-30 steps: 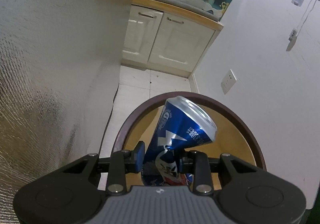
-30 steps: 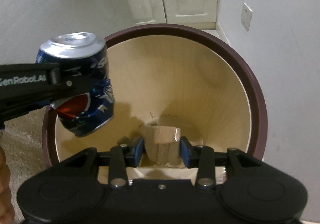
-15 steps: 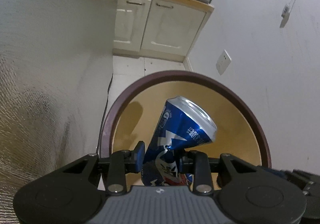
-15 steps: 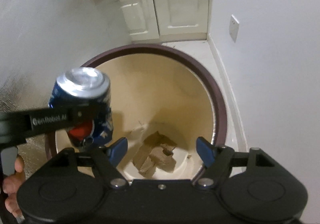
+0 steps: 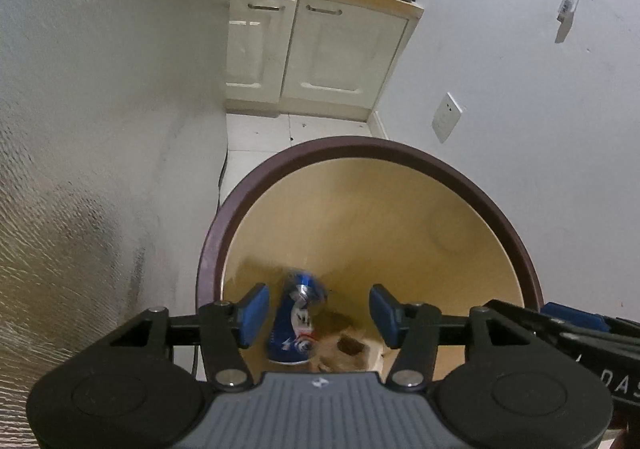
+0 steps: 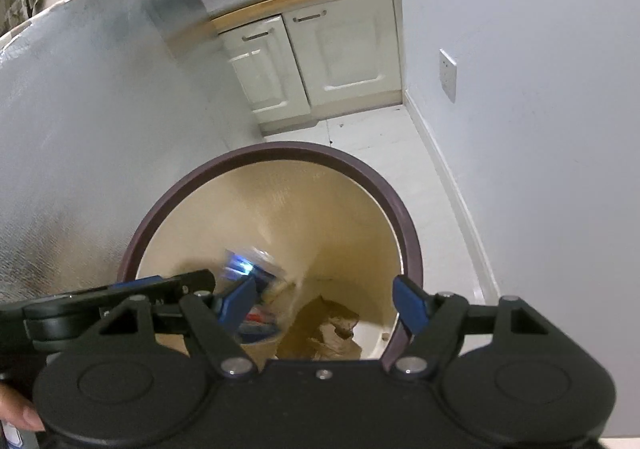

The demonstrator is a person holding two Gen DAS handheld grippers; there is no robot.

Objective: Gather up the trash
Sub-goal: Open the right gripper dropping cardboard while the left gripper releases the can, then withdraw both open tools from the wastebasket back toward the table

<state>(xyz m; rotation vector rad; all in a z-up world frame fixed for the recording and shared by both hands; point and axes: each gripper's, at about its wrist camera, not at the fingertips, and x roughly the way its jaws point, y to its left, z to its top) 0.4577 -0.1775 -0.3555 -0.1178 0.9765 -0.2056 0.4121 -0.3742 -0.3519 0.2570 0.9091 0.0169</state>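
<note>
My left gripper (image 5: 316,315) is opening over the bin (image 5: 400,153), jaws apart w/ nothing pressed between the pads. The blue can (image 5: 296,323), blurred, is prob. falling inside, beside brown paper (image 6: 328,329) at the bottom. My right gripper (image 6: 326,299) is hanging wide & empty.

Left tool (image 5: 316,313) opening over bin (image 5: 460,177); blue can (image 5: 298,323) inside, untouched.

Left hand-held gripper (image 5: 316,309) opening, right hand-held gripper (image 6: 326,305) wide, empty
</note>
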